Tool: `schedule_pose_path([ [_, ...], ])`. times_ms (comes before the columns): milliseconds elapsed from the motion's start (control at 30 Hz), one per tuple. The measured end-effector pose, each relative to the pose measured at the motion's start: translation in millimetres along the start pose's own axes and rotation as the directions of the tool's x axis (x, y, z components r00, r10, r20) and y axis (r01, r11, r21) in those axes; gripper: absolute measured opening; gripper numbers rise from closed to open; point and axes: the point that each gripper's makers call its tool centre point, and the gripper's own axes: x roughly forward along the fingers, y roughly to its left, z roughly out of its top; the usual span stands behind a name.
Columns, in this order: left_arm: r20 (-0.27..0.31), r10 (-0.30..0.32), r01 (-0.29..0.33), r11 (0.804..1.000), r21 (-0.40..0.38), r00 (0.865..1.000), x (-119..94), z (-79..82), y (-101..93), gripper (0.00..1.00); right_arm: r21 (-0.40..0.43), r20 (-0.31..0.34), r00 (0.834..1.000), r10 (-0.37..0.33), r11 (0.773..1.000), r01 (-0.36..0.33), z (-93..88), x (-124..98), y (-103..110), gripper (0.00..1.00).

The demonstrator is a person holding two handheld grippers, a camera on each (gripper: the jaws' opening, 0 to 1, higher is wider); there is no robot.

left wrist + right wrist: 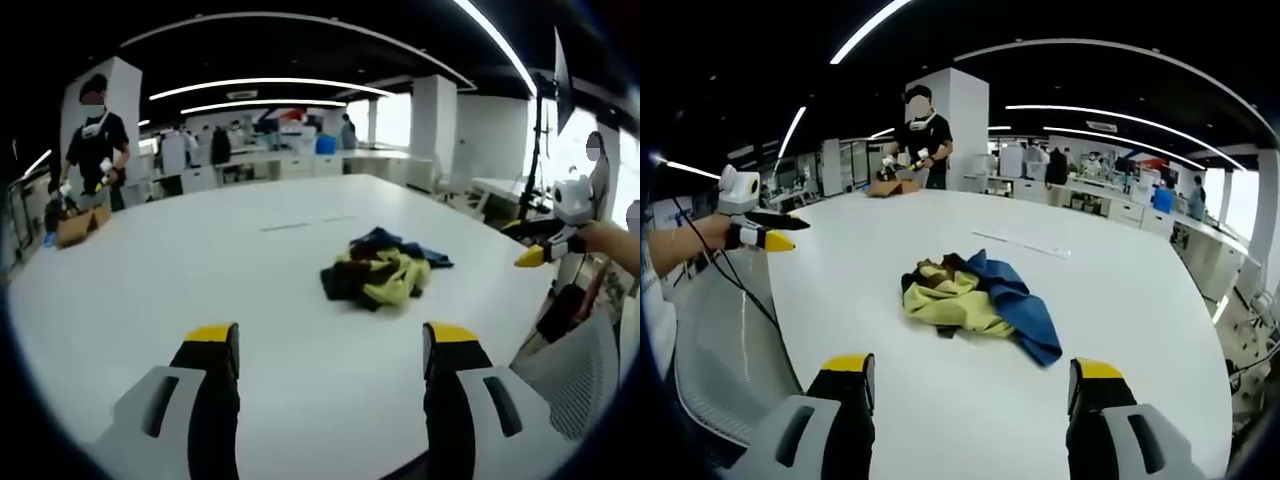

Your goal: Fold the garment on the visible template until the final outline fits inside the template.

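On the wide white table (150, 290), toward its middle, one garment (385, 270) is lying in a crumpled heap, yellow and dark blue, with no gripper touching it. Going left to right in the left gripper view: a person (95, 140) is standing at the far left edge of the table over a cardboard box (80, 222); the left gripper (330, 345) is rising from the bottom with its two yellow-tipped jaws spread wide and nothing between them; the heap is sitting beyond them, a little right of centre; and at the right edge the right gripper (545, 245) is coming into view, held in a hand, well apart from the cloth. In the right gripper view, the left gripper (765, 232) is showing at the far left off the table edge, the garment (975, 300) is lying mid-table, and the right gripper (975, 375) has its own jaws parted and empty at the bottom.

The cloth is looking soft, light and limp, so it will likely sag and bunch rather than hold a shape; a pinch on a free edge or corner, such as the blue flap (1035, 330) trailing toward the right, should serve better than grabbing the middle of the pile. No template outline can be made out on the table.

By count: one garment, two grippers, one box, one person nearby.
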Motion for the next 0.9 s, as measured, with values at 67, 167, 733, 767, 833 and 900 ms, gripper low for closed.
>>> schedule_pose_path([
  [67,0.007,-0.008,0.008,1.000,-0.007,1.000,3,1.2,-2.2,0.68,-0.002,0.005,1.000,0.002,1.000,-0.002,2.1,3,0,0.75],
  [167,0.003,-0.029,0.029,1.000,0.006,1.000,10,2.8,-6.9,0.66,-0.007,0.006,1.000,0.009,1.000,-0.009,5.1,7,0,0.72],
  [733,-0.033,-0.145,0.147,0.987,0.063,0.989,62,1.0,-9.6,0.51,-0.058,-0.016,0.996,0.093,0.994,-0.094,19.5,51,9,0.61],
  [767,-0.031,-0.148,0.150,0.987,0.063,0.988,64,1.3,-9.5,0.50,-0.064,-0.018,0.995,0.096,0.993,-0.097,20.0,53,9,0.60],
  [833,-0.032,-0.158,0.160,0.985,0.062,0.987,71,1.9,-10.5,0.48,-0.079,-0.023,0.995,0.100,0.992,-0.101,21.2,60,9,0.58],
  [900,-0.037,-0.162,0.164,0.984,0.065,0.986,78,2.0,-10.4,0.46,-0.083,-0.022,0.994,0.107,0.991,-0.109,23.1,68,8,0.55],
])
